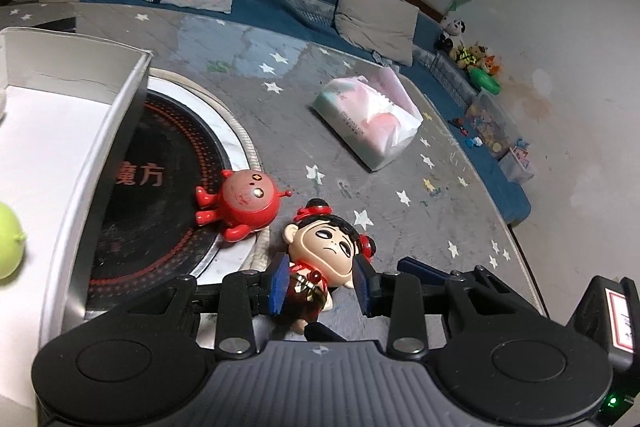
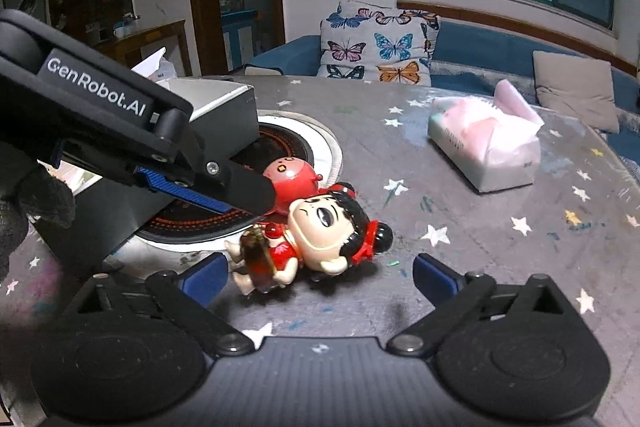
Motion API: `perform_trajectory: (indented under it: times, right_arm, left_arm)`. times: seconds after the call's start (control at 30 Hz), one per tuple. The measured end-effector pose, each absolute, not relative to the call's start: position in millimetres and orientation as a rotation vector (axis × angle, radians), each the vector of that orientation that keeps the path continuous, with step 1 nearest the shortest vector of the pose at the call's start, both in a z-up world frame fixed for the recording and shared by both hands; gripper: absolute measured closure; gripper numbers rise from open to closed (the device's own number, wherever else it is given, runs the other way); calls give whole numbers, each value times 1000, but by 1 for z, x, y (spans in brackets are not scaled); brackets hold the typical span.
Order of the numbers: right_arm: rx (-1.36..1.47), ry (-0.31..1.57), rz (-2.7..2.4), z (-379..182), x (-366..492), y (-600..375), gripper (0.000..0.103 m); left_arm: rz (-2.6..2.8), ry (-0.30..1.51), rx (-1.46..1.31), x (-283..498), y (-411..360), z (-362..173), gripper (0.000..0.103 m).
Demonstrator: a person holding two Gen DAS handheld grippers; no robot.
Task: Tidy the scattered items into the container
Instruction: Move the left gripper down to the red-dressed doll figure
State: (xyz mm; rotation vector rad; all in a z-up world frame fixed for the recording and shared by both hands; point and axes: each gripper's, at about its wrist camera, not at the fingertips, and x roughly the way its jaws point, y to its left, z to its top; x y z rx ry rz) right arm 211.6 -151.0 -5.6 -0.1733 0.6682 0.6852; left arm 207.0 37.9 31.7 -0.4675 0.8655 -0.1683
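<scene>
Left hand-held gripper (image 1: 322,283): I see it half-open astride the doll (image 1: 320,259), pads not clearly pressing.
Right hand-held gripper (image 2: 316,277): spread wide, empty, doll just ahead.
Risk: I judge the doll could squirt sideways, away from the box (image 1: 80,147).

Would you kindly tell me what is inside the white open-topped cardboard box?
In the left wrist view, the white open-topped cardboard box holds one yellow-green round toy on its bare white floor. The rest of its inside lies beyond the picture's edge.

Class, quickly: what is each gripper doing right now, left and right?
Left gripper: jaws part open around the doll; grip cannot be told.
Right gripper: jaws wide open, holding nothing.
</scene>
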Motion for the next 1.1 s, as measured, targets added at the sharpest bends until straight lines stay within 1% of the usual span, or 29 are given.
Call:
perform_trajectory:
  times: [0.07,0.33,0.77,1.0,1.1]
  right_arm:
    - [-163,671,694,-8,218,-152,0]
    - [-166,663,767,-14,237,-147,0]
    - [-254,637,841,-18,241,-129,0]
    - [-272,630,844,-21,239,-124,0]
    - [-261,626,840,-21,239,-125,3]
  left_arm:
    - [-175,872,-466,212,36,29,67]
    - [-183,902,-454,220,36,19,67]
    - [-170,943,-441,228,40,9,67]
    - [-171,950,-457,231,43,7,65]
    - [-172,949,-468,231,44,6,64]
